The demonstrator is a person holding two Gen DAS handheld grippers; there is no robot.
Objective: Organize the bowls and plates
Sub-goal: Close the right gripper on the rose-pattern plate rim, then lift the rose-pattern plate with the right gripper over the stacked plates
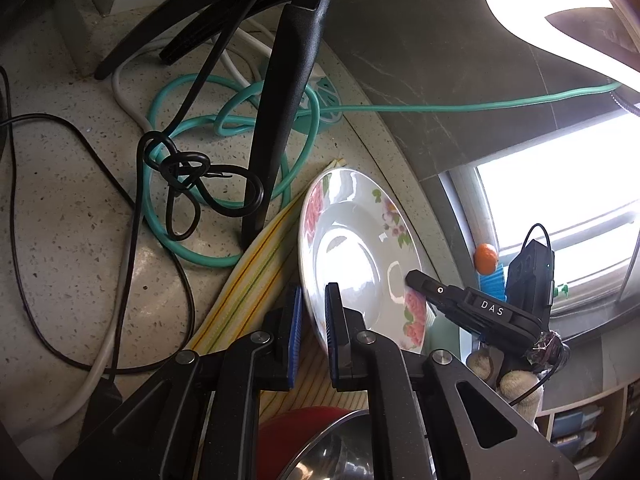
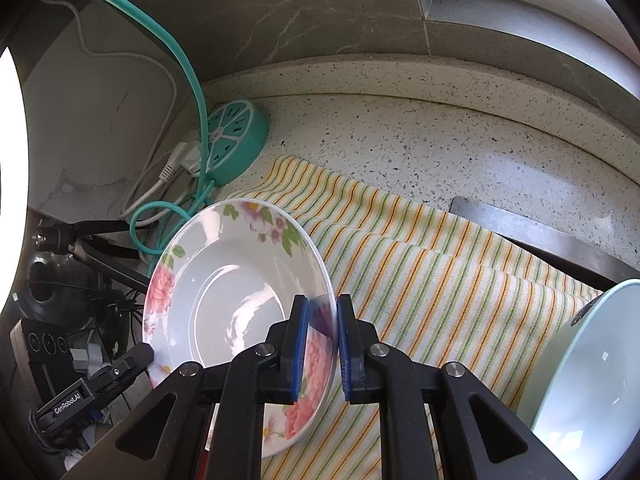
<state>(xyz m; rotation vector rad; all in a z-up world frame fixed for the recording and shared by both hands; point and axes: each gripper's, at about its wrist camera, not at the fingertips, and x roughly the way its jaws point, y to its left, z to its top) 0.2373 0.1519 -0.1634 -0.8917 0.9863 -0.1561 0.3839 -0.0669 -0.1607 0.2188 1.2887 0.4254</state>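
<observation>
A white plate with pink flowers on its rim (image 1: pixel 352 248) is held tilted on edge above the striped cloth (image 2: pixel 420 280). My left gripper (image 1: pixel 314 320) is shut on the plate's near rim, one blue pad on each face. My right gripper (image 2: pixel 322 332) is shut on the opposite rim of the same plate (image 2: pixel 224 280). In the left wrist view the right gripper (image 1: pixel 414 279) reaches in from the right onto the rim. In the right wrist view the left gripper (image 2: pixel 146 354) shows at the plate's lower left edge.
A red bowl with a steel inside (image 1: pixel 320 444) sits just below my left gripper. A pale green bowl (image 2: pixel 584 380) stands at the right. A teal power strip (image 2: pixel 236 136), tangled cables (image 1: pixel 188 168) and a black tripod leg (image 1: pixel 276 120) crowd the counter corner. A metal edge (image 2: pixel 520 228) lies beyond the cloth.
</observation>
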